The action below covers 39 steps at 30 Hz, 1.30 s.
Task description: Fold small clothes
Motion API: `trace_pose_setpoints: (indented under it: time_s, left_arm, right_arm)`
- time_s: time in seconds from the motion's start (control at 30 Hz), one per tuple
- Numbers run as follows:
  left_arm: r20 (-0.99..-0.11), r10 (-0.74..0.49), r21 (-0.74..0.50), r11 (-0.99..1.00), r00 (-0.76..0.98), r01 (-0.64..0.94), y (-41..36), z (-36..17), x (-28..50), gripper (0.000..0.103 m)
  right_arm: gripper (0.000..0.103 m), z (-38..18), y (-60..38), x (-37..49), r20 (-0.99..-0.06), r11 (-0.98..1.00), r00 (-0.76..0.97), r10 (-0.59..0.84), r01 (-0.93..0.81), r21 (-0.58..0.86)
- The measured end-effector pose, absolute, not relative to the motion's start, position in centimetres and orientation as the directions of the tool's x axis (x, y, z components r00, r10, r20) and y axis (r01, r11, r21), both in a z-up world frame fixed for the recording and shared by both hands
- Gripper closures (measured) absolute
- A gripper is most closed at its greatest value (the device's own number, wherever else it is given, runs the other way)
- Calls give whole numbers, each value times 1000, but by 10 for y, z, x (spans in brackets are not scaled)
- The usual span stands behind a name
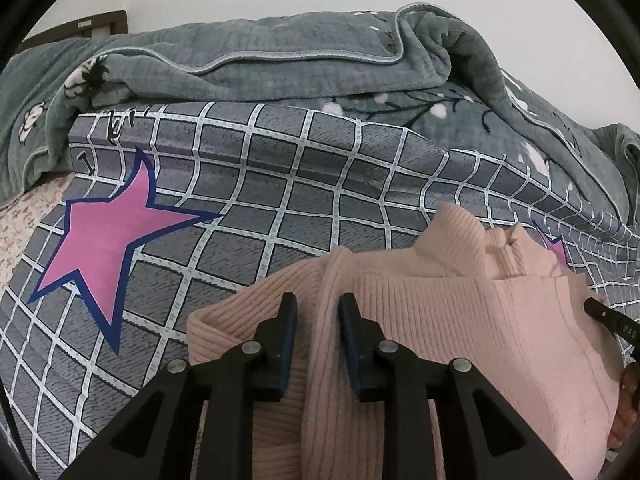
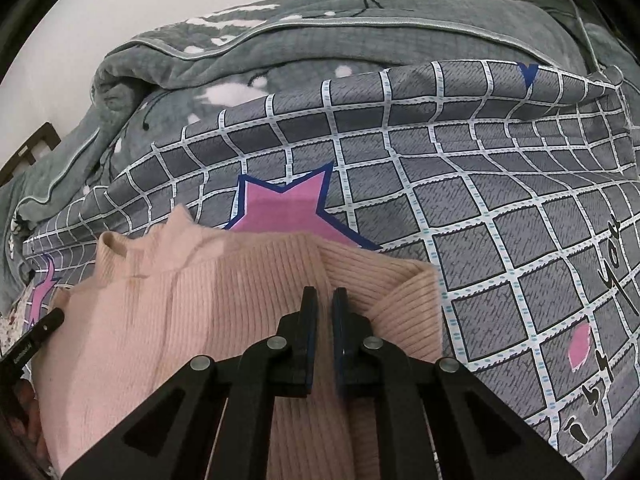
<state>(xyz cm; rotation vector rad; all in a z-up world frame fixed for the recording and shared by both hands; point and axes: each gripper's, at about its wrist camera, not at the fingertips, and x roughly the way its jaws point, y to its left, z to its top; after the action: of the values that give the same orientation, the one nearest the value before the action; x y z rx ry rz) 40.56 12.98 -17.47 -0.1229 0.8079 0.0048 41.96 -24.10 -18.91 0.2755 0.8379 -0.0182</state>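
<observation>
A pale pink ribbed knit sweater [image 1: 460, 320] lies on a grey checked bedsheet [image 1: 260, 184] with pink stars. Its collar points away from me. My left gripper [image 1: 318, 304] has a bunched ridge of the sweater's left side between its fingers and is shut on it. My right gripper [image 2: 325, 298] is shut on a fold of the same sweater [image 2: 160, 312] at its right side, jaws almost touching. The right gripper's tip [image 1: 600, 312] shows at the left wrist view's right edge, and the left gripper's tip [image 2: 44, 328] shows at the right wrist view's left edge.
A rumpled grey-green fleece blanket [image 1: 280, 68] is heaped along the far side of the bed, against a white wall. A dark wooden headboard corner [image 1: 100, 26] shows at far left. A floral sheet [image 1: 24, 216] lies at the left edge.
</observation>
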Motion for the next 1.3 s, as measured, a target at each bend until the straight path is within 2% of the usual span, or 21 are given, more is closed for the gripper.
trace_pose_setpoints:
  time_s: [0.13, 0.3, 0.57, 0.67, 0.73, 0.8, 0.93, 0.97, 1.0, 1.07, 1.17, 1.3]
  left_arm:
    - [-679, -52, -132, 990, 732, -52, 134, -167, 398, 79]
    - [-726, -37, -133, 987, 687, -87, 137, -175, 407, 76]
    - [-699, -49, -150, 985, 713, -80, 140, -170, 402, 74]
    - [-685, -60, -166, 983, 726, -76, 142, -166, 398, 70]
    - [-667, -75, -181, 981, 742, -63, 143, -162, 396, 66]
    - [-646, -90, -194, 980, 758, -48, 143, -158, 393, 59]
    - [-627, -94, -217, 975, 773, -57, 148, -149, 388, 58]
    - [-618, -107, -236, 970, 779, -54, 152, -143, 384, 56]
    - [-614, -120, -250, 967, 780, -48, 155, -138, 381, 53]
    - [-610, -140, -269, 962, 780, -37, 159, -131, 372, 47]
    - [-634, -169, -278, 960, 755, -19, 163, -128, 355, 42]
    - [-643, -215, -312, 950, 734, 5, 164, -135, 328, 42]
  right_arm:
    - [96, -189, -244, 418, -733, 960, 673, 102, 125, 249]
    - [96, -189, -250, 416, -727, 949, 677, 119, 137, 283]
    - [96, -189, -262, 413, -703, 919, 691, 168, 148, 365]
    - [91, -186, -265, 408, -678, 905, 709, 194, 138, 403]
    - [86, -182, -269, 403, -657, 896, 727, 198, 137, 422]
    - [68, -174, -274, 397, -630, 887, 749, 205, 131, 443]
    - [54, -152, -285, 388, -616, 877, 749, 244, 101, 470]
    - [47, -145, -289, 381, -614, 885, 751, 240, 91, 457]
    - [35, -142, -291, 375, -617, 892, 753, 231, 89, 443]
    - [27, -141, -294, 363, -630, 906, 741, 232, 70, 417]
    - [27, -152, -293, 351, -656, 907, 703, 274, 38, 420]
    - [27, -178, -278, 350, -684, 901, 650, 332, -5, 433]
